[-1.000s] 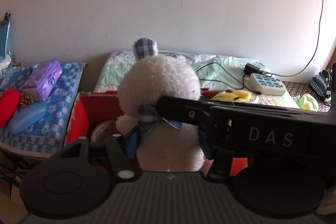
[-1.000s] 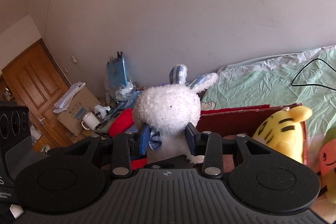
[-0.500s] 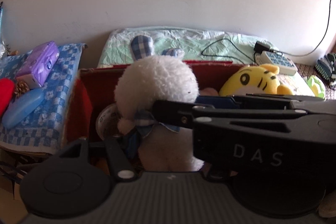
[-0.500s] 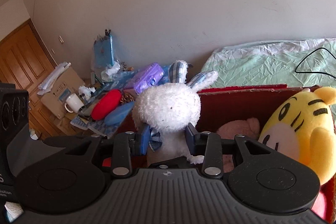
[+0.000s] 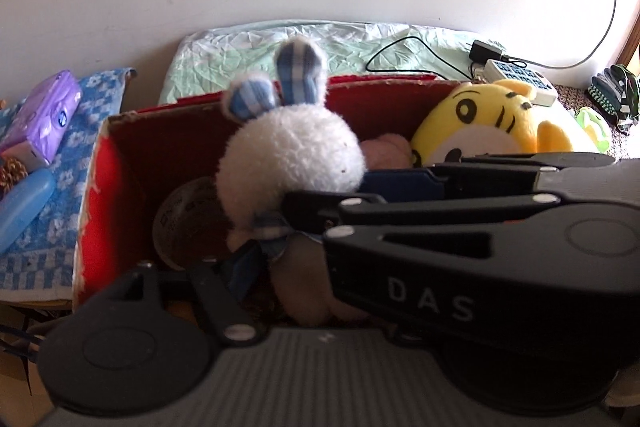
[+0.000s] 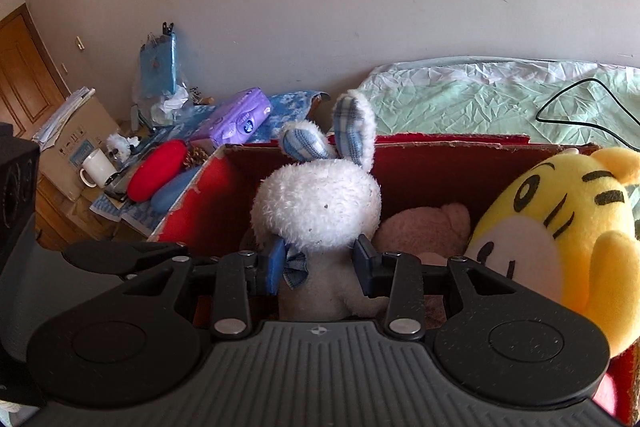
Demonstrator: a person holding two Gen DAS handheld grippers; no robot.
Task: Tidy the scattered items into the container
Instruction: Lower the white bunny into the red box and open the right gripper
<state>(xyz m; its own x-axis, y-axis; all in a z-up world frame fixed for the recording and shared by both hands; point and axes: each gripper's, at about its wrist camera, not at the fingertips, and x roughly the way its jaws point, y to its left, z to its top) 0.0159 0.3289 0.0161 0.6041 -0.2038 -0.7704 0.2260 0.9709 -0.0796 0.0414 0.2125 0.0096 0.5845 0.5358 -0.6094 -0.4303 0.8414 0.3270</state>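
Observation:
A white plush rabbit (image 6: 316, 207) with blue checked ears hangs upright inside the red cardboard box (image 6: 440, 143), at its left end. My right gripper (image 6: 320, 265) is shut on the rabbit's neck, a blue pad on each side. In the left wrist view the rabbit (image 5: 292, 159) sits over the box (image 5: 160, 115), and the right gripper's black frame (image 5: 480, 255) crosses in front. My left gripper (image 5: 316, 267) has its jaws opening around the rabbit's body. Its left pad stands just off the fur; its right finger is hidden. A yellow tiger plush (image 6: 560, 227) and a pink plush (image 6: 428, 227) lie in the box.
A round tin (image 5: 188, 215) lies on the box floor at the left. A purple tissue pack (image 6: 236, 119), red pouch (image 6: 156, 175), blue case (image 5: 24, 207) and white mug (image 6: 96, 167) sit left of the box. Behind is a green-sheeted bed (image 6: 480, 99) with a power strip (image 5: 516, 79).
Both grippers have sunk with the rabbit, from above the box rim to down inside it. The rabbit's ears now stand up. The left gripper's left pad has come off the fur.

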